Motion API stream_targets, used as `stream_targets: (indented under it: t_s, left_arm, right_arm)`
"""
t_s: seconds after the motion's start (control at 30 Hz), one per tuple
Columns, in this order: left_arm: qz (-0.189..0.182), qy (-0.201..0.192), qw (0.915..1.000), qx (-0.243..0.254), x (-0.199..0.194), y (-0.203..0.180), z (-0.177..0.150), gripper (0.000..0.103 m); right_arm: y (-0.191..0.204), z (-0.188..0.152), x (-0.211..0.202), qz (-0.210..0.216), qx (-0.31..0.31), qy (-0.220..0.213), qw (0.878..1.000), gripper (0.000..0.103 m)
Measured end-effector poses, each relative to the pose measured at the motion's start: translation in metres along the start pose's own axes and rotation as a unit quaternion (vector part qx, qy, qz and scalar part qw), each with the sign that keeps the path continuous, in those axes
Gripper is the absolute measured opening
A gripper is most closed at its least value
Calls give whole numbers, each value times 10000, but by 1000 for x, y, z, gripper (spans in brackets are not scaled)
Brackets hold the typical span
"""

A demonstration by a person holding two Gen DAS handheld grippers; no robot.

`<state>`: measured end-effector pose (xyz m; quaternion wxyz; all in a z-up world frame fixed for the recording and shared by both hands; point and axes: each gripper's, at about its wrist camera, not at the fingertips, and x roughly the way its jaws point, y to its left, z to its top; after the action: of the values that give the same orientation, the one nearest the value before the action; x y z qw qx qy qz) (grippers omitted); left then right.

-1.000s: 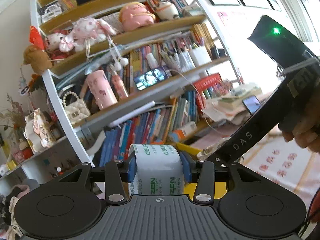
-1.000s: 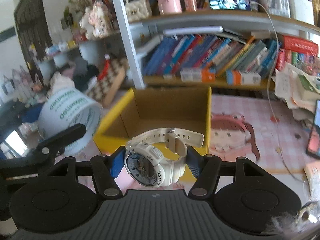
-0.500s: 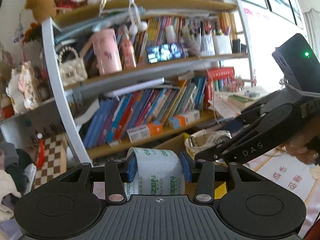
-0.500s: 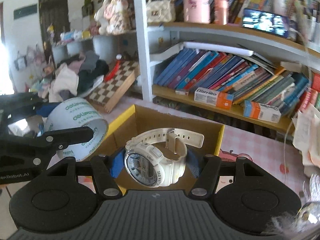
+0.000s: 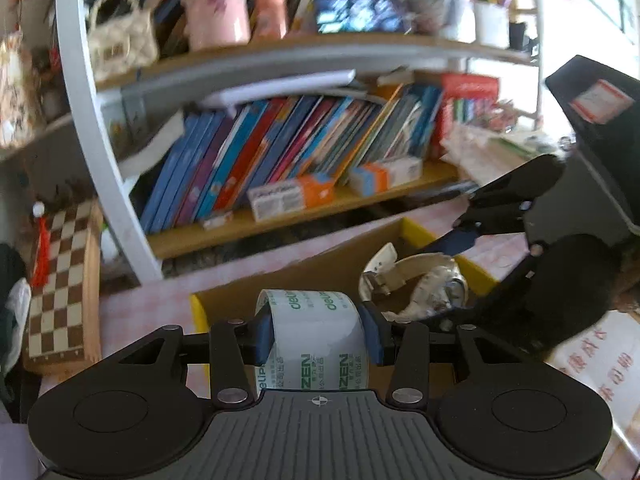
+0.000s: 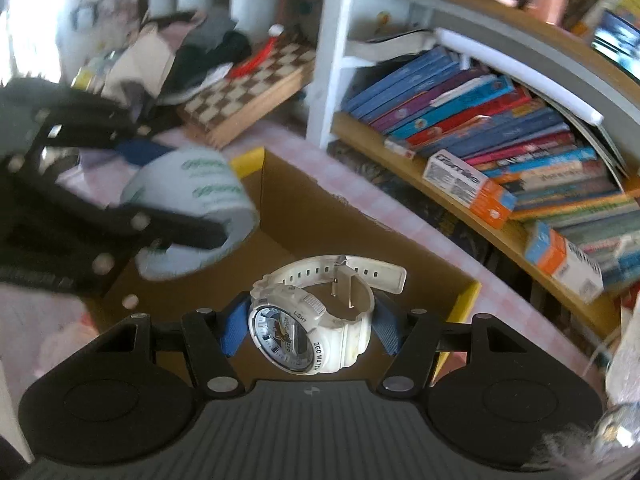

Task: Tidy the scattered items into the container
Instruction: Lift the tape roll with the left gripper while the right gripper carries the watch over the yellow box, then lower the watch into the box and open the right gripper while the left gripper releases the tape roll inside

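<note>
left gripper (image 5: 318, 338) squeezing white tape roll (image 5: 316, 336) | right gripper (image 6: 310, 330) squeezing white plastic watch (image 6: 316, 316) | both hanging over yellow-edged cardboard box (image 6: 320, 216), shelf at 12 o'clock

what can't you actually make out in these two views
- Box floor: left wrist view, hidden behind the tape roll and left gripper.
- Watch dial: too small to read.
- Right gripper far finger: left wrist view, hidden by the watch.
- Upper shelf items: blurred.

White watch (image 6: 320, 320), white tape roll (image 5: 316, 336) with green lettering, yellow-rimmed brown box (image 6: 320, 216), brown-and-white checkered board (image 5: 60, 280)
</note>
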<state>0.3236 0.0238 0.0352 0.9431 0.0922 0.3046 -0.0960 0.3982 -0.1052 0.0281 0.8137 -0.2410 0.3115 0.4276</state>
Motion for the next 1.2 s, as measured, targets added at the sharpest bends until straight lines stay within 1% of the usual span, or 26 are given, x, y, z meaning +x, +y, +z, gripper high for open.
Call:
stream_targets:
  t_s: [0.13,0.27,0.57,0.8,0.87,1.0,1.1,1.2]
  left_arm:
    - [71,348,9993,-69,26,10,6,43]
    - [124,676,9975,154,48,7,8,43]
    - [166,1066,9939,214,77,13,9,43]
    - [167,1413,9892,340,95,17,8,43]
    - [214,1570,9865,415,102,18,8,43]
    - [177,1793,9820,575,112,14,7,44]
    - [160,1851,9795,782,118,8,7,44]
    - [157,1881,9782,866,121,4,8,45]
  right_arm:
    - [-5,7,22,37,-453,235,9987,61]
    - [-9,10,39,120,-699,419,9966,62]
    - [-16,13,72,335,-1146,807,9896,62]
    - [-16,12,86,405,-1218,1058,9861,62]
    - [-16,12,90,425,-1238,1130,9849,62]
    - [-16,11,97,455,-1267,1268,9827,62]
    - [-17,10,100,476,-1263,1345,9817,62]
    - [-16,11,103,521,-1285,1424,9800,62]
